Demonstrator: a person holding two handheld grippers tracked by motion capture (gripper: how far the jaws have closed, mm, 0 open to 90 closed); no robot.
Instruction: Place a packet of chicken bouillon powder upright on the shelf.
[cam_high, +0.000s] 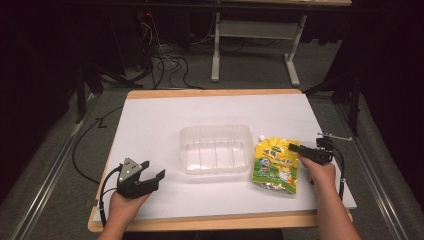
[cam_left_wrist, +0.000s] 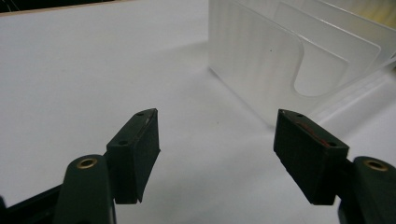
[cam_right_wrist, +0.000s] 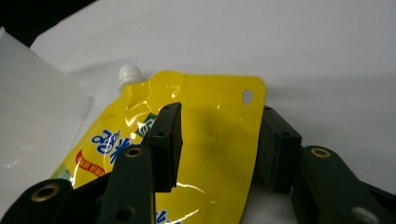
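A yellow spouted pouch (cam_high: 275, 167) with a white cap (cam_high: 261, 137) lies flat on the white table sheet, right of a clear plastic container (cam_high: 215, 129). My right gripper (cam_high: 300, 150) reaches over the pouch's upper right corner. In the right gripper view, the right gripper (cam_right_wrist: 219, 116) has one jaw on the pouch (cam_right_wrist: 201, 98) face and the other against its right edge, so the corner is pinched between them. My left gripper (cam_high: 154, 169) rests near the front left of the table. Its jaws are wide apart and hold nothing, and the left gripper (cam_left_wrist: 215, 135) faces the container (cam_left_wrist: 261, 60).
The container is empty, with ribbed see-through walls. Bare white sheet (cam_high: 150, 125) surrounds it to the left and behind. The wooden table edge (cam_high: 210, 222) runs along the front. Cables and a desk frame (cam_high: 216, 50) stand on the floor beyond the table.
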